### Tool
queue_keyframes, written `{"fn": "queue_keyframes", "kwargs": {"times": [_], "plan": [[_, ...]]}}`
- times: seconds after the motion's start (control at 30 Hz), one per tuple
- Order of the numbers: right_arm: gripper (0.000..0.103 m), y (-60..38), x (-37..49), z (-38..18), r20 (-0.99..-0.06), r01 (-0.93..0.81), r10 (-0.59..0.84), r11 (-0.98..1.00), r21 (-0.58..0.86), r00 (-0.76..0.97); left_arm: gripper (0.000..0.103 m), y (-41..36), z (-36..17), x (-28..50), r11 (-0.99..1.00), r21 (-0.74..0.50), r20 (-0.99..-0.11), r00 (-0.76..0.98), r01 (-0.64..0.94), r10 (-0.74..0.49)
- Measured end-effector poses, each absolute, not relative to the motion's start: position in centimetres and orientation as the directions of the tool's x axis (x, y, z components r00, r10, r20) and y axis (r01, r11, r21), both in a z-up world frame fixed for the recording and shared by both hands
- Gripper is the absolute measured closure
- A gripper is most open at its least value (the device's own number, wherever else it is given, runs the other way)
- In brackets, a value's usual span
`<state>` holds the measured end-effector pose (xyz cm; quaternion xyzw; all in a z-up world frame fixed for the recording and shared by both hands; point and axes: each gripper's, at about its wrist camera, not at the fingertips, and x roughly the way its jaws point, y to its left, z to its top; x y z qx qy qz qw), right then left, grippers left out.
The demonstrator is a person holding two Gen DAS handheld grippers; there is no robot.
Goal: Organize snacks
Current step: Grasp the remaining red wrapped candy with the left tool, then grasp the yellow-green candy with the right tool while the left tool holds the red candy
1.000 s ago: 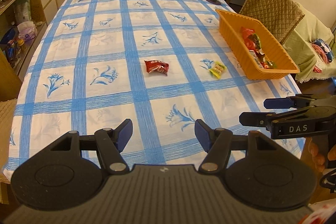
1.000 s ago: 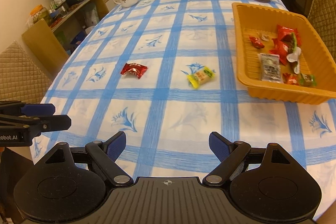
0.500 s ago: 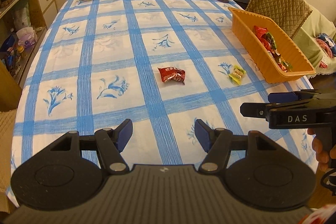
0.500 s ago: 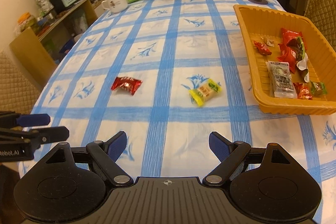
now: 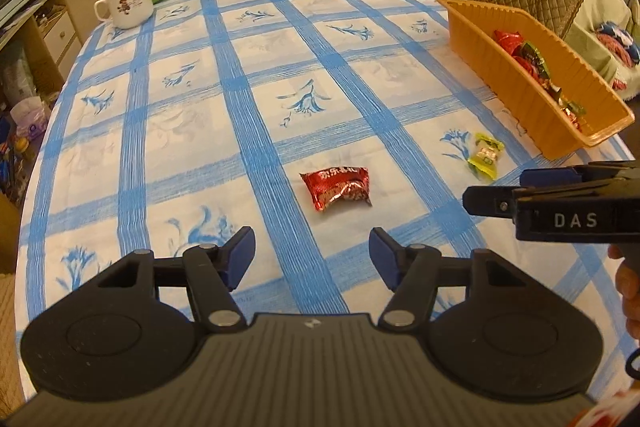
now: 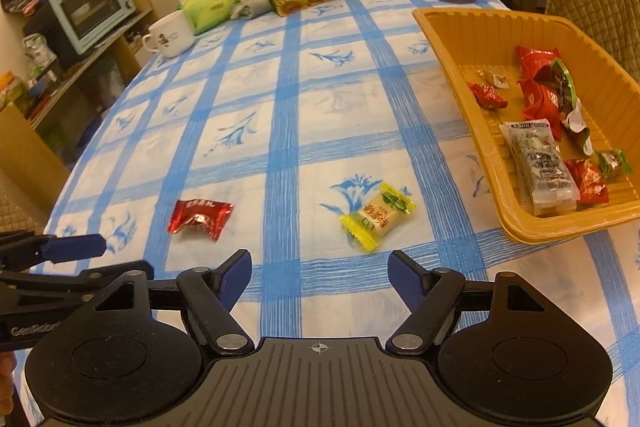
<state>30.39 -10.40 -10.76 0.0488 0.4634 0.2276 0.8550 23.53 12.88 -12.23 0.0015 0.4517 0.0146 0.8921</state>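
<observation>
A red snack (image 5: 339, 187) lies on the checked bench (image 5: 248, 131), with a yellow snack (image 6: 378, 215) at its 3 o'clock. An orange tray (image 6: 452, 39) of snacks sits further at 2 o'clock. The left gripper (image 5: 312, 255) hovers wide and empty near the red snack. The right gripper (image 6: 320, 277), empty, has just been narrowing its fingers near the yellow one.

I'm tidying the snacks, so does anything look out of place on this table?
Yes: two wrapped snacks lie loose on the tablecloth, a red packet and a yellow-green candy, both outside the orange tray that holds the rest. Nothing looks spilled or damaged.
</observation>
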Motion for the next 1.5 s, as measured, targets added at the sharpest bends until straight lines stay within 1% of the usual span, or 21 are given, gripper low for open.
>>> {"fn": "queue_keyframes", "kwargs": {"times": [0.37, 0.6, 0.67, 0.73, 0.87, 0.93, 0.97, 1.13, 1.2, 1.27, 1.5], "plan": [[0.028, -10.1, 31.6, -11.7, -0.786, -0.304, 0.402, 0.909, 0.284, 0.469, 0.043, 12.3, -13.9, 27.5, 0.992, 0.095, -0.804, 0.594, 0.077, 0.031], [0.028, -10.0, 32.0, -12.0, -0.792, -0.291, 0.390, 0.916, 0.277, 0.470, 0.044, 12.4, -14.2, 29.3, 0.993, 0.074, -0.801, 0.598, 0.090, 0.005], [0.028, -10.0, 32.0, -12.0, -0.791, -0.288, 0.387, 0.917, 0.277, 0.473, 0.048, 12.2, -14.4, 29.6, 0.992, 0.065, -0.808, 0.590, 0.105, -0.009], [0.028, -10.0, 32.1, -12.0, -0.791, -0.285, 0.385, 0.918, 0.275, 0.475, 0.056, 12.1, -14.5, 29.7, 0.992, 0.056, -0.813, 0.582, 0.114, -0.021], [0.028, -9.9, 32.0, -12.0, -0.791, -0.285, 0.379, 0.920, 0.269, 0.480, 0.066, 12.2, -14.9, 29.5, 0.993, 0.028, -0.821, 0.569, 0.112, -0.041], [0.028, -9.8, 32.0, -12.1, -0.790, -0.287, 0.377, 0.921, 0.264, 0.483, 0.075, 12.4, -14.9, 29.3, 0.994, 0.013, -0.821, 0.569, 0.111, -0.052], [0.028, -9.7, 32.0, -12.1, -0.790, -0.288, 0.376, 0.921, 0.262, 0.485, 0.077, 12.5, -14.9, 29.3, 0.994, 0.011, -0.821, 0.569, 0.105, -0.051], [0.028, -9.0, 32.0, -12.2, -0.786, -0.290, 0.361, 0.926, 0.241, 0.501, 0.078, 13.6, -14.8, 29.1, 0.999, 0.011, -0.823, 0.568, 0.038, -0.012], [0.029, -8.6, 32.2, -12.2, -0.783, -0.288, 0.355, 0.929, 0.233, 0.511, 0.078, 14.3, -14.7, 28.9, 1.000, 0.007, -0.825, 0.565, 0.012, -0.001], [0.035, -8.3, 32.5, -12.3, -0.780, -0.283, 0.344, 0.933, 0.222, 0.523, 0.078, 14.8, -14.7, 28.6, 1.000, 0.008, -0.826, 0.563, -0.005, 0.009], [0.045, -7.5, 34.2, -12.5, -0.777, -0.260, 0.284, 0.952, 0.161, 0.562, 0.078, 16.0, -14.6, 27.5, 0.998, 0.002, -0.829, 0.558, -0.061, 0.036]]}}
